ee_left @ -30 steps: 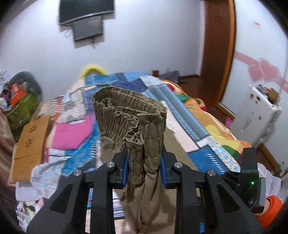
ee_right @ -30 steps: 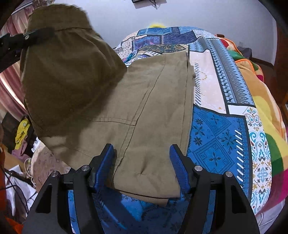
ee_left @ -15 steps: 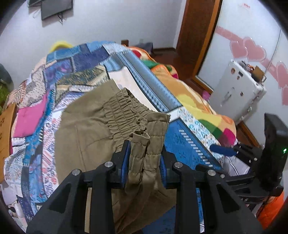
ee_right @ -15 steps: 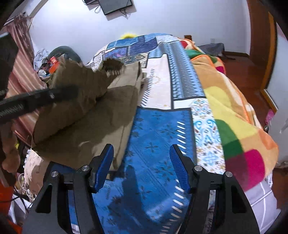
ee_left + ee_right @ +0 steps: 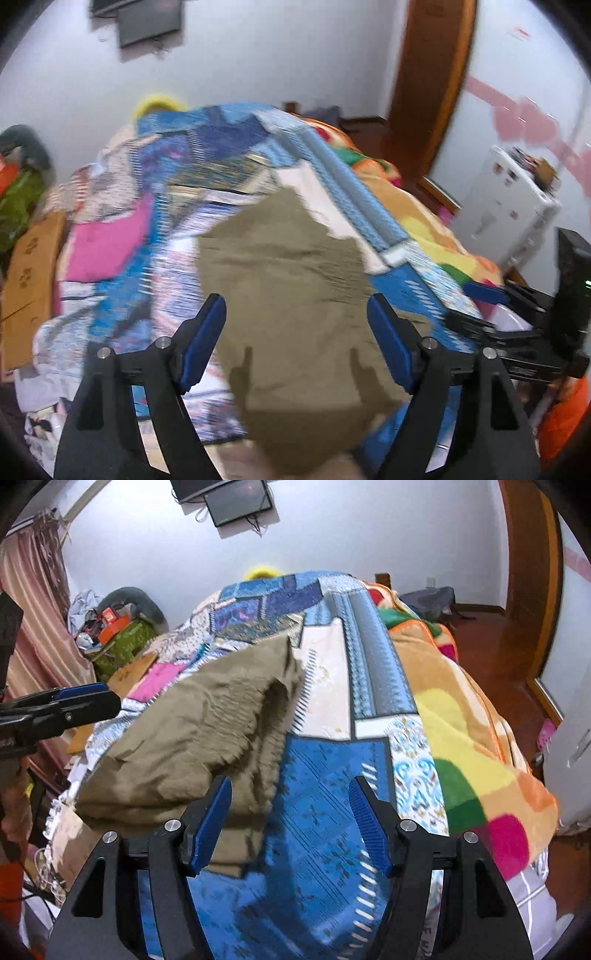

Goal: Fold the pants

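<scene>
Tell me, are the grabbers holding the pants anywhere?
No. Both the left gripper and the right gripper have open jaws; the pants lie loose on the bed.

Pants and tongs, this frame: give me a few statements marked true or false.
1. The left tongs are clamped on the pants. False: their jaws stand open with nothing between them.
2. The pants lie folded on the quilt. True.
3. The right tongs are open and hold nothing. True.
4. The pants are blue. False: they are olive brown.
5. A dark screen hangs on the wall beyond the bed. True.
</scene>
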A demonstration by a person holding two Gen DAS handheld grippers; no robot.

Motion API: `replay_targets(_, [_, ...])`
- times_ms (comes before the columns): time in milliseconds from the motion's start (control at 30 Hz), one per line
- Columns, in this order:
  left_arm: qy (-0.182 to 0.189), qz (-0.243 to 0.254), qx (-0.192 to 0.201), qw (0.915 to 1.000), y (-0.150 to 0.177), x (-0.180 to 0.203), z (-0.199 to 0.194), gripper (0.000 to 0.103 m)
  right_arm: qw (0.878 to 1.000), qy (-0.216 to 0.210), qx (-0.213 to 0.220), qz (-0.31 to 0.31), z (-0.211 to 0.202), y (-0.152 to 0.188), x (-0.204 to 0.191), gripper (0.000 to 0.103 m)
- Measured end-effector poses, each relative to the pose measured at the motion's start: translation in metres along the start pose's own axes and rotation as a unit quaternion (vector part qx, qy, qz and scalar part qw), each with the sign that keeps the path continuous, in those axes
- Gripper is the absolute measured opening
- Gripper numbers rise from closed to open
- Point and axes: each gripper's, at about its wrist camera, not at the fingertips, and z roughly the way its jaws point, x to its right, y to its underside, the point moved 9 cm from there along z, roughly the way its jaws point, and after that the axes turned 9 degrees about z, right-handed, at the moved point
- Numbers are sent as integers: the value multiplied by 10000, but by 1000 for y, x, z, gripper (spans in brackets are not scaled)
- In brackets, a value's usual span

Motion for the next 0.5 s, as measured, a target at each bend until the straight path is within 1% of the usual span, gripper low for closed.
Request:
replay_targets(100, [-273,-158,-43,9995,0,-34,5,80,9999,-127,54,-103,4,-7,-13,63])
replay_targets(200, [-405,-282,-257,9985,1,-64,21,85,9997,-212,41,-113,13,-7,-23,64])
replay_targets(367, [-670,-377,-631,9950,1,-106,61,85,9987,-258,-428,-132,43,13,-28,64])
replay_targets(400, [-646,-418,-683,9947,1,-111,69,85,9983,-257,-523,-91,49,19,-26,65])
replay_targets(500, [-544,-493,-879,9934,-1,-121,95,85,9979,-337,-530,130,51,22,-20,73])
